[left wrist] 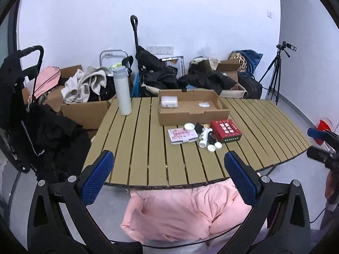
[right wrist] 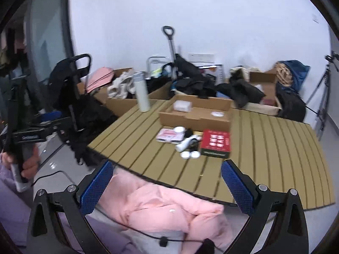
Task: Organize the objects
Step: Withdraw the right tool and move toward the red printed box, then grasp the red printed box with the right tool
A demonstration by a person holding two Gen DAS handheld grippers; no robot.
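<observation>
A slatted tan table (left wrist: 137,148) holds an open shallow cardboard box (left wrist: 191,113) with a clear packet (left wrist: 169,101) and a small white disc (left wrist: 204,105) inside. In front of the box lie a red box (left wrist: 226,131), a pink case (left wrist: 182,135), a white jar (left wrist: 190,127), a white bottle on its side (left wrist: 203,137), a black item (left wrist: 210,136) and two white caps (left wrist: 214,147). The same group shows in the right wrist view: red box (right wrist: 215,142), white bottle (right wrist: 186,144). My left gripper (left wrist: 169,175) is open and empty at the table's near edge. My right gripper (right wrist: 167,186) is open and empty, also short of the objects.
A tall white flask (left wrist: 122,91) stands at the table's far left. Cardboard boxes with clothes (left wrist: 84,84), a black cart (left wrist: 31,105) and bags line the wall behind. A tripod with a camera (left wrist: 277,72) stands at the right. Pink fabric (left wrist: 186,209) lies below the table's near edge.
</observation>
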